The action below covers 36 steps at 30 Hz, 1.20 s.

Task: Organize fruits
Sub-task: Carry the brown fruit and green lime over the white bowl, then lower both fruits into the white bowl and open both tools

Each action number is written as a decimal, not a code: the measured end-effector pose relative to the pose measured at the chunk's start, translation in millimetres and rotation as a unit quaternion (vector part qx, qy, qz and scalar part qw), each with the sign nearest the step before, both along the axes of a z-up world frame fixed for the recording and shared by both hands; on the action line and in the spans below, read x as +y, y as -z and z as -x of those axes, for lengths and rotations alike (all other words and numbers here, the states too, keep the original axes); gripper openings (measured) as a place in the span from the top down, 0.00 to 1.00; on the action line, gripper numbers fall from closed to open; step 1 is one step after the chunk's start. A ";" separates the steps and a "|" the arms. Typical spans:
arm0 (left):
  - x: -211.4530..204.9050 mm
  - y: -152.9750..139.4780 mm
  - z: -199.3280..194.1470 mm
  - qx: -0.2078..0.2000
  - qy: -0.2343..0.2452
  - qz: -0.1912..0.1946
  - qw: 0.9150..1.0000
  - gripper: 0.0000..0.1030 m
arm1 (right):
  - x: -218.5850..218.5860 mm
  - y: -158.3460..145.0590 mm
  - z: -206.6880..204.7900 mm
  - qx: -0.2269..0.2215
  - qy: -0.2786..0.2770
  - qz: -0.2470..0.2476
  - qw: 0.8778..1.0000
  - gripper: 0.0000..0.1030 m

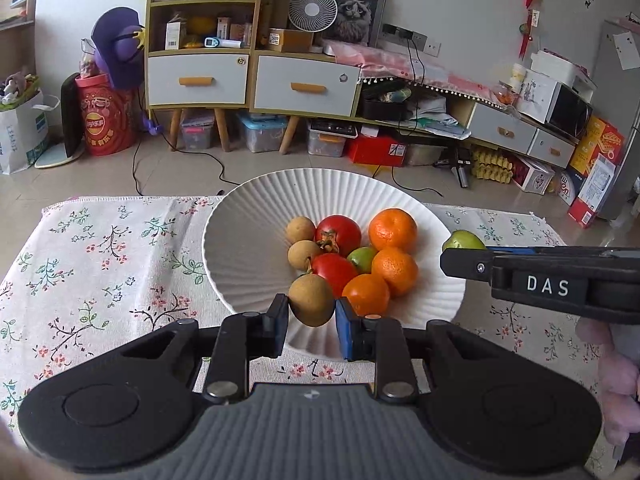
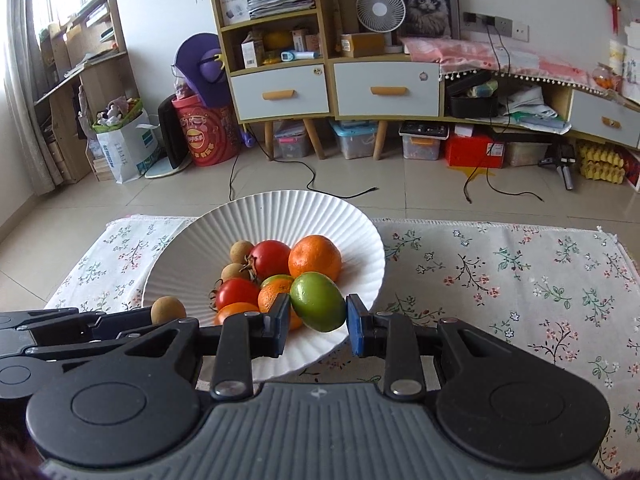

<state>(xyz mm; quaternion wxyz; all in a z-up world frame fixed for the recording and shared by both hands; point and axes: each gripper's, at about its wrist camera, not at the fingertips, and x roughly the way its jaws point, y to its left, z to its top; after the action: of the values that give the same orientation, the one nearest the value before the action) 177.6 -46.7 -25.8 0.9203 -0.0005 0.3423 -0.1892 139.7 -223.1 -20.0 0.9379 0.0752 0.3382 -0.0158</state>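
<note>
Fruit was the risk at that moment, and both pieces in hand were round and smooth. The left gripper [image 1: 311,322] had its fingers closed on a brown longan [image 1: 311,300], pinched at its sides just above the near rim of the white ribbed bowl [image 1: 240,240]. The right gripper [image 2: 318,322] held a green fruit [image 2: 318,302] the same way, over the near right part of that bowl. Each grip looked narrow against a curved skin, so a tilt or a bump might have squeezed the fruit out sideways. A drop from there would probably have landed among the pile, yet a bounce off the sloping ribbed wall could have sent it over the rim and onto the cloth. The two grippers also sat close beside each other at the near rim, and a clash between them could have jarred either hold.

Inside the bowl lay two tomatoes [image 1: 338,236], three oranges [image 1: 393,229], two more longans and a green fruit [image 1: 362,259], packed touching one another.

The bowl stood near the middle of the bench, on a floral cloth [image 1: 120,248] that reached the bench's far edge. Beyond it lay pale tiled floor with trailing black cables, then a wooden cabinet [image 1: 200,76] with white drawers, a small fan [image 1: 313,10] and cluttered storage boxes against the wall.
</note>
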 end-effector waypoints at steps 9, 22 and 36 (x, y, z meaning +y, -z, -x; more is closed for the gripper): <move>-4.8 4.5 -3.7 -0.005 -0.001 -0.016 1.000 0.80 | -0.3 5.4 -5.0 0.003 -0.005 0.002 1.000 0.74; -6.2 0.2 -0.9 -0.013 0.004 -0.019 1.000 0.64 | -1.9 -0.7 -0.6 -0.006 -0.003 -0.002 1.000 0.54; 6.5 -6.8 16.2 -0.033 0.025 -0.040 0.998 0.18 | -0.8 -10.4 21.3 -0.007 -0.019 0.009 1.000 0.35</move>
<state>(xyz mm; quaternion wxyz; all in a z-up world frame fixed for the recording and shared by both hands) 161.4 -40.2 -19.0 0.9253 0.0514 0.3193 -0.1982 118.4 -223.9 -9.5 0.9412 0.0601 0.3325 -0.0009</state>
